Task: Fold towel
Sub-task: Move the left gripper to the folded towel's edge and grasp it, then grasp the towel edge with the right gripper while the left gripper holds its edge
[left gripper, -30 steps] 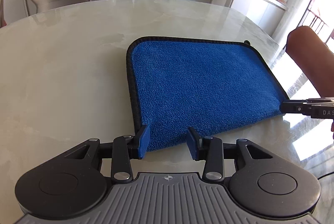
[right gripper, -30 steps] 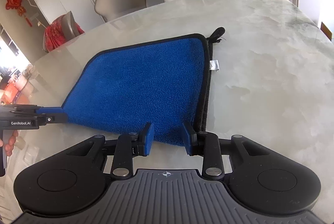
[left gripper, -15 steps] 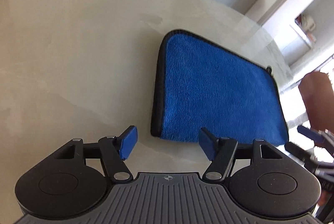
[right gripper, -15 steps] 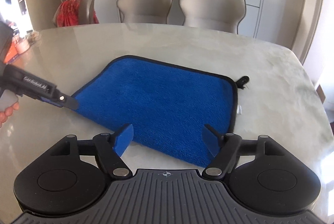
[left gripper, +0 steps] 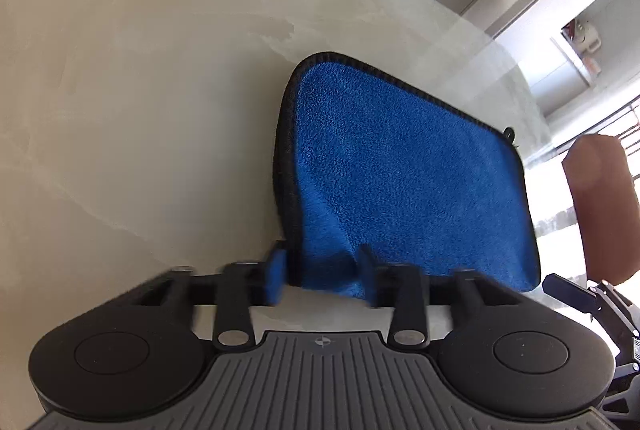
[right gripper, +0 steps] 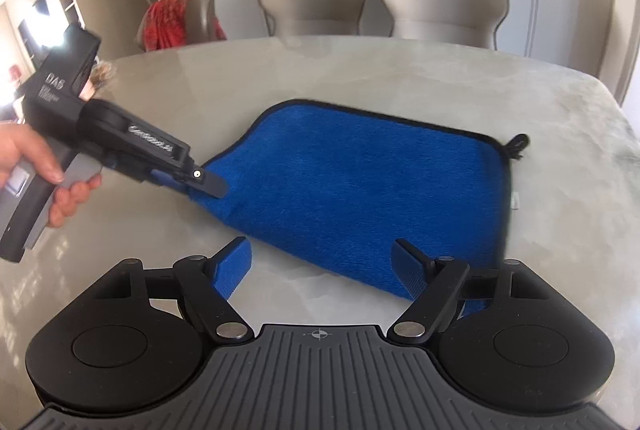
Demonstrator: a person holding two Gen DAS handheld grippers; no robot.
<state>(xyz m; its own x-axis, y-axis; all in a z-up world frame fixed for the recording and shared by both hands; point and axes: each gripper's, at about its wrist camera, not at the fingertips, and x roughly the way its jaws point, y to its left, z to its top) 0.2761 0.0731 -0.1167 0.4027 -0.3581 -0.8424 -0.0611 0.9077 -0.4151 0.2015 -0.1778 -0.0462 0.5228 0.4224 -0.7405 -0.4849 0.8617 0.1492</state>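
- Left wrist view: blue towel (left gripper: 408, 181) lies on the pale marble bench (left gripper: 140, 89), centre to right of frame, already doubled, black piped edges stacked along its left side.
- Left claw (left gripper: 322, 276) at lower centre has its fingers narrowed around the towel's near left corner; cloth bunches into a ridge between the pads and lifts off the bench. Motion blur hides whether the pads fully pinch; judged as gripping the corner.
- At the right edge of the frame, a forearm and part of the right claw's body show beside the towel's near right corner.
- Right wrist view: towel (right gripper: 360, 189) fills centre of frame, hanging loop (right gripper: 516, 143) at its far right corner.
- Right claw (right gripper: 322, 270) at lower centre is spread wide and holds nothing; its right finger overlaps the near right corner, the left finger stands over bare bench.
- Left claw (right gripper: 208, 185) at centre left reaches the towel's left corner.
- Handling judgement: plush microfibre, light, limp, not fragile; it will sag and drape when lifted. The piped corners give the firmest hold; both stacked layers should be taken together, or the fold may slide apart.
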